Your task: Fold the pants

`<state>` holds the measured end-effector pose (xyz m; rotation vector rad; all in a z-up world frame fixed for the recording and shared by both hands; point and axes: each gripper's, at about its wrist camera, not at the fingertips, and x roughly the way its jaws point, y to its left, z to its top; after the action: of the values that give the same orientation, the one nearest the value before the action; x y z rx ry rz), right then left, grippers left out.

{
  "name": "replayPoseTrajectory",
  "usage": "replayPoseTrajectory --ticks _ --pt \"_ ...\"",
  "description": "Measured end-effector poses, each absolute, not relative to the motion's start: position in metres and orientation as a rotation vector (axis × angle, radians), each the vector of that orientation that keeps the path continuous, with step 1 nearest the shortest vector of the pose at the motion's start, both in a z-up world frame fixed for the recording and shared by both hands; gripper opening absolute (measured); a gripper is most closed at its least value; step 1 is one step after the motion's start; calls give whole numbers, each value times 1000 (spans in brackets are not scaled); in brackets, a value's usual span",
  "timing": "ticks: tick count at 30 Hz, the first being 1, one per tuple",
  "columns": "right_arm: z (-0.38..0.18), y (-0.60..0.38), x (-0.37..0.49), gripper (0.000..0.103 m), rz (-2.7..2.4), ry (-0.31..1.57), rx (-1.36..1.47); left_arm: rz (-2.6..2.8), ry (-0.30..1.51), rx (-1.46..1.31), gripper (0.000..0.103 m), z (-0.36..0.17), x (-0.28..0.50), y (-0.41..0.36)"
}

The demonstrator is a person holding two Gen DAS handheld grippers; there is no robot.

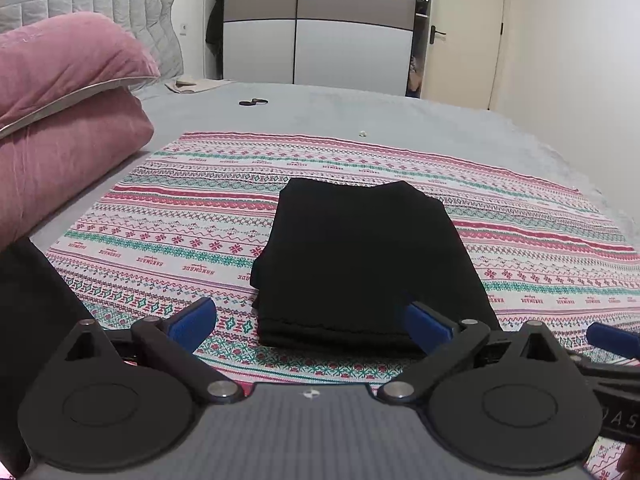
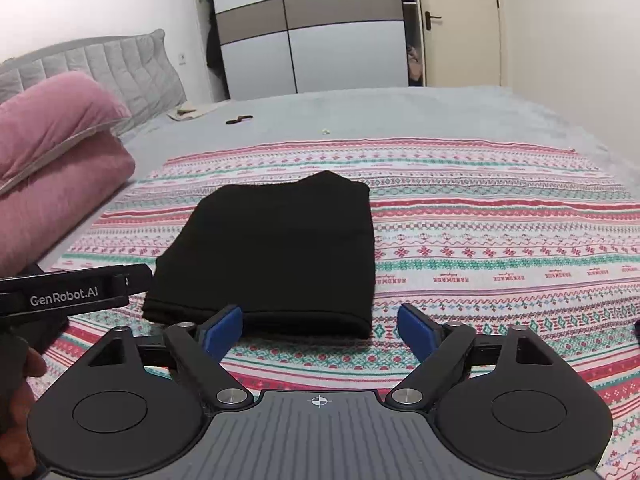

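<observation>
Two handheld grippers hover at the near edge of a bed where black pants [image 1: 360, 264] lie folded into a compact rectangular stack on a striped, patterned cloth [image 1: 168, 216]. The left gripper [image 1: 310, 322] holds its blue-padded fingers spread wide, gripping nothing, with its right finger [image 1: 426, 326] over the near right corner of the stack and its left finger over bare cloth. The right gripper [image 2: 320, 326] is likewise spread and empty, its left finger [image 2: 222, 330] just in front of the stack's near fold, its right finger clear of the fabric. The stack's near edge is a thick, layered fold; its far edge is slightly uneven, with one corner rising to a peak. Patterned cloth shows on all sides of the pants, widest to the right. Folded pink bedding [image 1: 68, 120] is piled at the left, well apart from the pants. Beyond the cloth's far edge stretches the grey bedsheet [image 1: 360, 112], with a small dark object [image 1: 253, 101] on it, and a wardrobe [image 1: 316, 20] stands against the far wall.
</observation>
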<state>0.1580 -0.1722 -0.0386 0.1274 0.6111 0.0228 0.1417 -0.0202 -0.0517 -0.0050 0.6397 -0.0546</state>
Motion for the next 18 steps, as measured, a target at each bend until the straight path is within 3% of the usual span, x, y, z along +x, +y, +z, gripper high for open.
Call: replayPoseTrajectory --ticks 5,18 --pt "-41 -176 159 95 28 625 138 -47 647 -1 103 -53 140 -19" --pt "-44 -176 161 96 23 641 123 -34 675 9 103 -56 142 -18"
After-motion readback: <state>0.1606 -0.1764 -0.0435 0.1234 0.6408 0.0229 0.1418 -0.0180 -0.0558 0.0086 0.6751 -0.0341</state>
